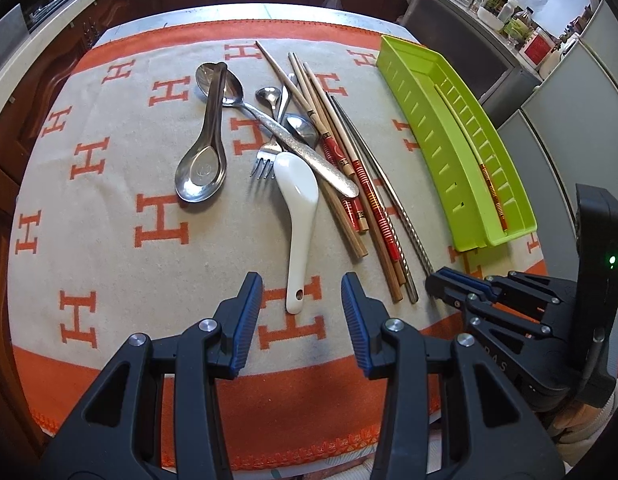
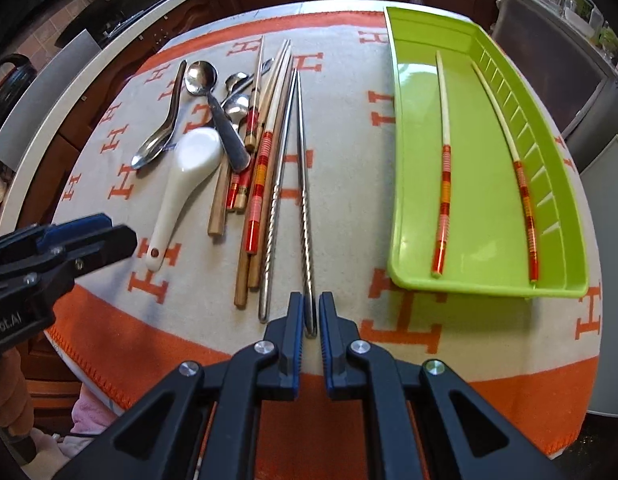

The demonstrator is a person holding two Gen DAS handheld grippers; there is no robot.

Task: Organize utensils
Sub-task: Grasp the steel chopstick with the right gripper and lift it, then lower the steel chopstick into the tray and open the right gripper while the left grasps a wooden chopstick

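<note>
From my left claw (image 1: 302, 312) I look down between parted, empty fingers at the white ceramic spoon (image 1: 299, 216), whose handle end lies just ahead of the tips on the orange-lettered cloth (image 1: 109, 208); the heap of spoons, fork and chopsticks spreads around that spoon, and the green tray (image 1: 441, 128) lies well off to its right. From my right claw (image 2: 310, 312), the fingers are clenched on the near end of a steel chopstick (image 2: 303, 184), right of the white ceramic spoon and left of the tray, which holds two red-banded chopsticks (image 2: 445, 184).
</note>
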